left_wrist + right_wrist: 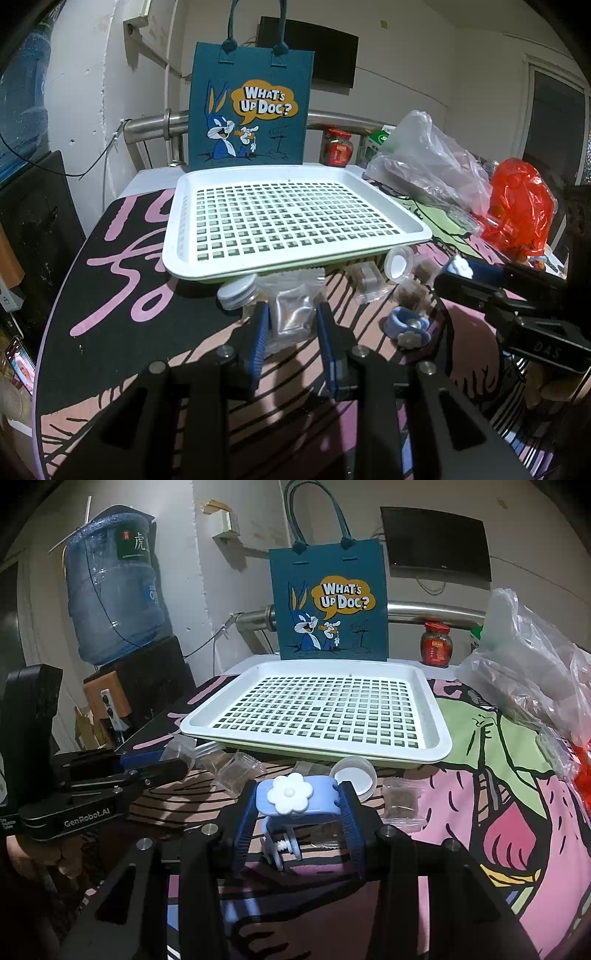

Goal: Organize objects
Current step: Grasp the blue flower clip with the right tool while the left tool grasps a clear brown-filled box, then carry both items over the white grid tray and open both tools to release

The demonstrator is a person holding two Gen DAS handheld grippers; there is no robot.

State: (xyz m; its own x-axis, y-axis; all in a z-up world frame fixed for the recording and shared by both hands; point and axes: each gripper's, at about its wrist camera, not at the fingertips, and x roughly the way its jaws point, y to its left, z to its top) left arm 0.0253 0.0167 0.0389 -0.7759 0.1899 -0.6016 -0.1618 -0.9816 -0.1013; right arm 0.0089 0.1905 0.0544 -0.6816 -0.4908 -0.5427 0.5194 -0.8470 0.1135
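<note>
Left wrist view
Left gripper: its blue pads were clamped on a small clear packet with silvery contents, just in front of the tray.
Tray: white, perforated, resting on the patterned table cover, nothing in it.
Clutter before the tray: a lidded clear jar lying beside the packet, a small open cup, brown-filled packets.
Blue clip: at the right, near the right gripper's tip (whether that gripper touched it could not be told from here).
Behind: teal cartoon tote bag standing upright.

Right wrist view
Right gripper: closed around the blue clip with its white flower, held near the tray's front edge.
Tray: directly ahead.
Left gripper: at the left edge, low over the small containers.
</note>
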